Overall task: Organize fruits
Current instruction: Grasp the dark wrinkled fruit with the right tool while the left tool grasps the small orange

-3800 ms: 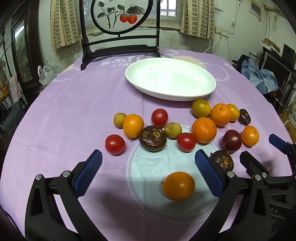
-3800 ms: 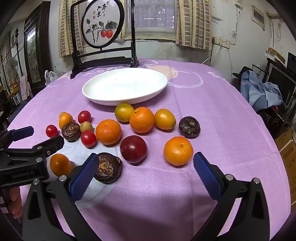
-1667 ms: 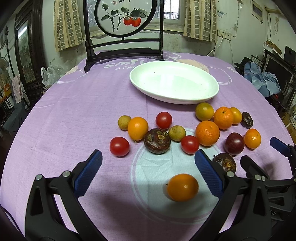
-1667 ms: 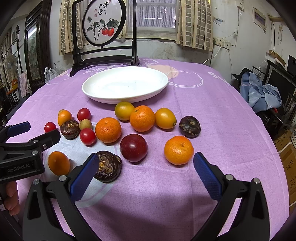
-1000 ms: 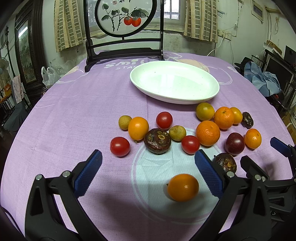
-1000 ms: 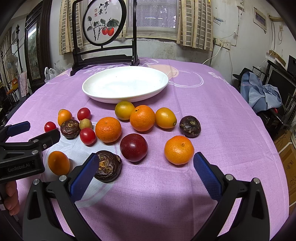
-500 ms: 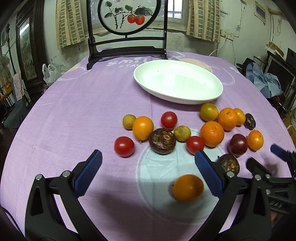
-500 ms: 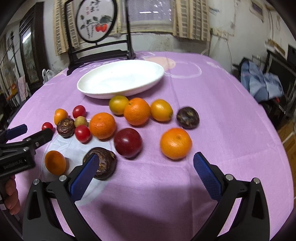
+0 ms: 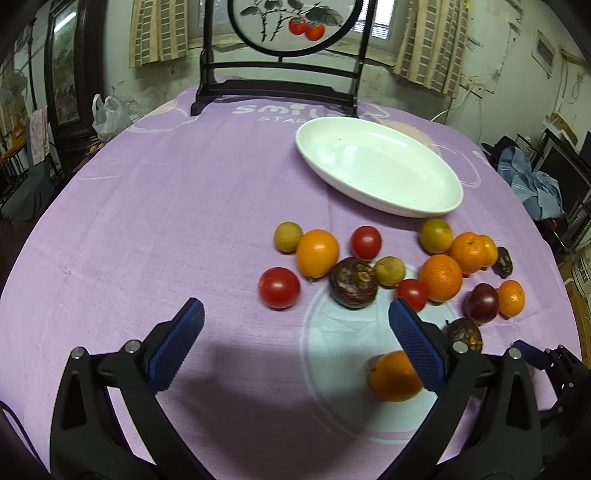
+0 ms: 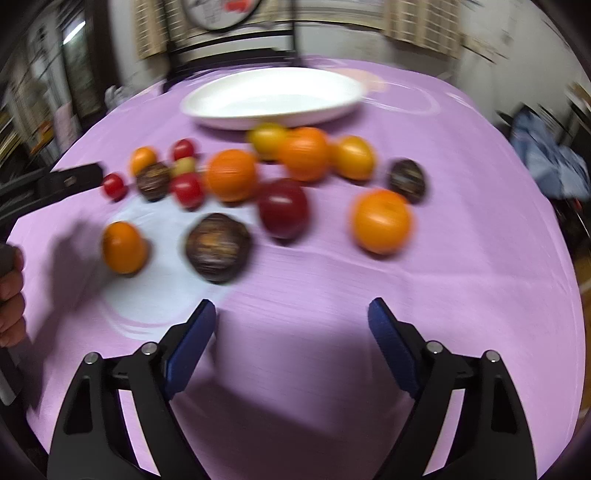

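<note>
Purple tablecloth (image 9: 184, 221) over round table, curtained window and framed persimmon screen (image 9: 295, 26) behind. White plate (image 9: 376, 166) empty, far side of cloth. Fruits loose in cluster just in front of plate: oranges, tomatoes, dark passion fruits; lone orange (image 9: 393, 376) nearest, touching left gripper's right pad. Left gripper (image 9: 295, 339) spread wide, nothing gripped. Right gripper (image 10: 291, 332) closing, jaws over bare cloth, nothing between; view blurred.

A purple-clothed table (image 9: 166, 221) carries a white dish (image 9: 376, 170), perhaps fifteen loose fruits (image 9: 441, 277) and a framed screen (image 9: 280, 48).
</note>
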Tool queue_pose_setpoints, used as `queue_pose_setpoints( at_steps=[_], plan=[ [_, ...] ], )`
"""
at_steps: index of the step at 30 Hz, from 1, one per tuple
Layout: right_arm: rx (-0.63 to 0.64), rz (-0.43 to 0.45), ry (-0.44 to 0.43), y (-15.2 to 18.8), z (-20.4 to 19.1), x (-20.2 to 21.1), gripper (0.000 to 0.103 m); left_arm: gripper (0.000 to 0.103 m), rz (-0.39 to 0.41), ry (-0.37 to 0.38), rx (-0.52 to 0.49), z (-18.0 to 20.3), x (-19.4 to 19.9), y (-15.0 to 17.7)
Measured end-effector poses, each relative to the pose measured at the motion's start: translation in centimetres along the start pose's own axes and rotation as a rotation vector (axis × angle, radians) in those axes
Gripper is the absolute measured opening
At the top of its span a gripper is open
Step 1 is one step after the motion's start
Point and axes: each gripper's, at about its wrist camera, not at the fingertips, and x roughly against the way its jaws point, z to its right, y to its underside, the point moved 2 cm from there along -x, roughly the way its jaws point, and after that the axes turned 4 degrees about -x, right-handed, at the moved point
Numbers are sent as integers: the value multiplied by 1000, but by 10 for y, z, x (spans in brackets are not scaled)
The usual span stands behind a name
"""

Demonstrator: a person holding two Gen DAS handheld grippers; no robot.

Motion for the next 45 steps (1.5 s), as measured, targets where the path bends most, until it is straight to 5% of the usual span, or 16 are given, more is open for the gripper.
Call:
queue_pose_setpoints(
  at_steps=[8, 10, 19, 24, 30, 38, 41, 45],
  plan=[
    [61, -43, -10, -30, -27, -23, 67, 101, -7, -17, 45, -13, -5, -3],
    [66, -19, -24, -34, -30, -24, 48, 101, -11, -8, 35, -10, -5, -3],
    [-110, 59, -224, -36, 13, -4, 47, 101, -62, 84, -74, 18, -10, 12],
    [-204, 113, -232, -39, 40, 11, 47, 101, -61, 137, -136, 39, 0, 32],
    [-174, 120, -246, -35, 33, 16, 47, 101, -66, 134, -229, 67, 3, 48],
    [-166, 138, -261, -30, 33, 22, 47, 68, -109, 206, -311, 93, -2, 64],
    [-169, 133, -256, -29, 33, 21, 47, 44, -114, 264, -325, 101, -2, 64],
    [-180, 127, -249, -28, 35, 19, 47, 40, -107, 248, -349, 107, -1, 65]
  ],
)
